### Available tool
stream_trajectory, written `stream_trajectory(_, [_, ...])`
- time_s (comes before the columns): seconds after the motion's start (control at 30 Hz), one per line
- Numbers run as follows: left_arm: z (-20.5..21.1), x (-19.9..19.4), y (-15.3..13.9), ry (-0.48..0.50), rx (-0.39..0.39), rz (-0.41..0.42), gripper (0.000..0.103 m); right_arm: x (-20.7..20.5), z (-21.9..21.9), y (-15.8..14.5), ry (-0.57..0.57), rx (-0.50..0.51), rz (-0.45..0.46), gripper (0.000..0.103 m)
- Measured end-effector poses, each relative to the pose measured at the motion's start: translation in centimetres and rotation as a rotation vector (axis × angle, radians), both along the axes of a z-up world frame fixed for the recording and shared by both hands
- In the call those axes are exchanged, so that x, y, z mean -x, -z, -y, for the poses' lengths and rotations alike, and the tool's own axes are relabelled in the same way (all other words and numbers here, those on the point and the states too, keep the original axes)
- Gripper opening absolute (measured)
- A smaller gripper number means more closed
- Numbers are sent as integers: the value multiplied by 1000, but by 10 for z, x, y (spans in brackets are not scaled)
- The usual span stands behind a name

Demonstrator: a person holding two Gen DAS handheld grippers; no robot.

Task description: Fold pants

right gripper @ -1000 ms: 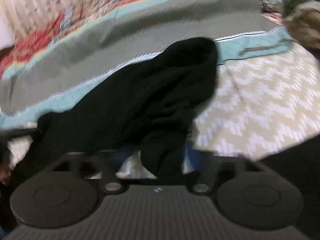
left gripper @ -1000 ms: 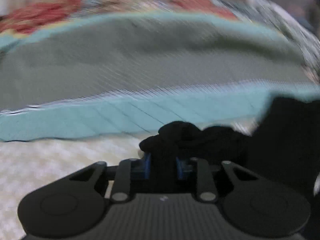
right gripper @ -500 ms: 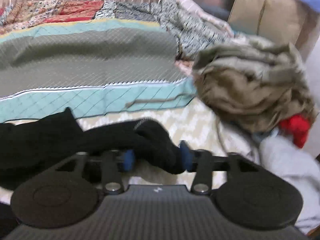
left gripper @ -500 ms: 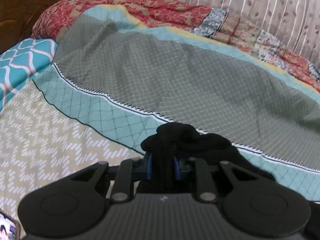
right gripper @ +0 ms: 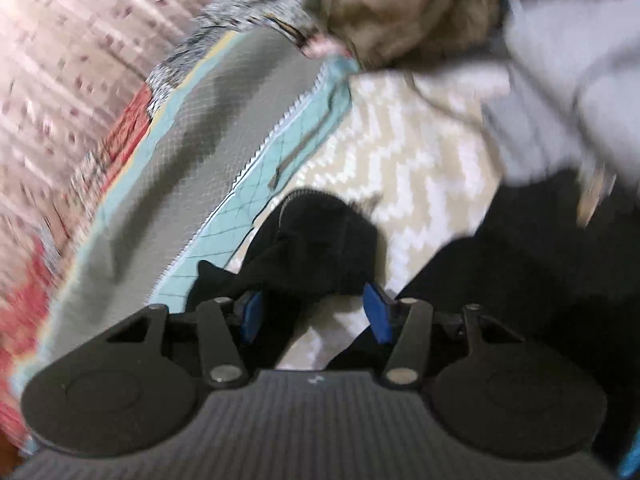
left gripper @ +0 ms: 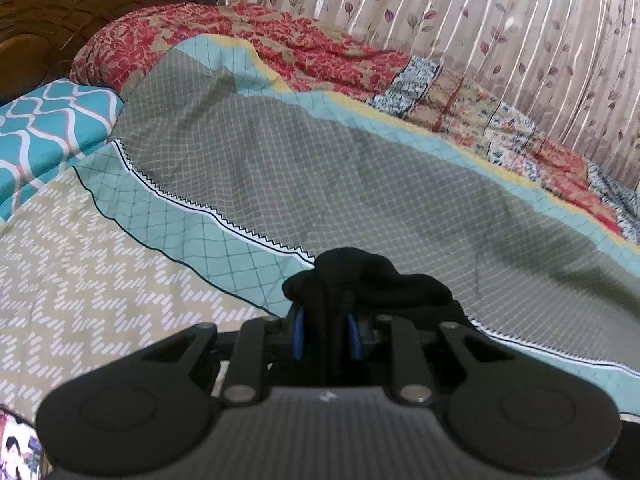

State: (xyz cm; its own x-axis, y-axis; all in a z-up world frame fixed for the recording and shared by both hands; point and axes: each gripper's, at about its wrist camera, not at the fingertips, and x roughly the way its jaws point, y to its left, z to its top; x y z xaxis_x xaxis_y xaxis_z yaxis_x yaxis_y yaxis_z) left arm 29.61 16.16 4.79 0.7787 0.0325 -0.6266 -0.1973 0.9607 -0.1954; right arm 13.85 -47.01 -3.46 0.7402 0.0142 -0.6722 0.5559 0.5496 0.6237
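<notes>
The black pants (left gripper: 360, 280) bunch up just past my left gripper (left gripper: 325, 336), which is shut on a fold of them between its blue pads. In the right wrist view another part of the black pants (right gripper: 320, 240) lies on the beige sheet. It drapes loosely between the spread pads of my right gripper (right gripper: 314, 314), which is open; its right pad (right gripper: 378, 312) stands clear of the cloth. More dark cloth (right gripper: 540, 260) fills the right side of that view; I cannot tell if it belongs to the pants. The right view is tilted and blurred.
A grey and teal quilt (left gripper: 320, 160) covers the far bed, the beige zigzag sheet (left gripper: 80, 280) the near side. A teal pillow (left gripper: 48, 128) and wooden headboard (left gripper: 60, 8) are at the left. A brown clothes heap (right gripper: 400, 12) and grey garment (right gripper: 560, 80) lie to the right.
My right gripper's jaws have come apart and let go of the pants cloth, and its view has rolled. My left gripper stayed shut on the pants while swinging towards the headboard end.
</notes>
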Motion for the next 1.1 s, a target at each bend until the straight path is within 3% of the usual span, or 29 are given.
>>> stream_trajectory(0.1, [-2, 18, -12, 8, 20, 19, 19, 10, 4, 6, 58, -192, 63, 56])
stream_trajectory(0.23, [-9, 40, -26, -2, 47, 50, 19, 37, -3, 0, 103, -272, 117, 57])
stream_trajectory(0.4, [-10, 56, -38, -5, 53, 54, 19, 32, -5, -7, 110, -237, 123, 63])
stream_trajectory(0.53, [-7, 66, -45, -15, 64, 60, 19, 1, 2, 9, 127, -196, 37, 62])
stream_trajectory(0.57, [-7, 69, -47, -18, 68, 64, 19, -1, 4, 15, 123, -200, 28, 52])
stream_trajectory(0.6, [-7, 72, -50, -19, 74, 70, 19, -3, 6, 19, 113, -201, 26, 35])
stream_trajectory(0.63, [-7, 76, -54, -22, 83, 77, 19, 0, 8, 19, 108, -200, 22, 8])
stream_trajectory(0.73, [-16, 89, -65, -27, 112, 114, 19, 30, 7, -9, 128, -164, 136, 7])
stream_trajectory(0.93, [-41, 96, -78, -74, 209, 160, 19, 89, 15, -112, 181, 43, 373, 7])
stream_trajectory(1.03, [-39, 78, -73, -87, 213, 151, 19, 76, 19, -139, 155, 122, 402, 7])
stream_trajectory(1.1, [-32, 60, -66, -91, 204, 135, 19, 51, 20, -142, 133, 184, 363, 7])
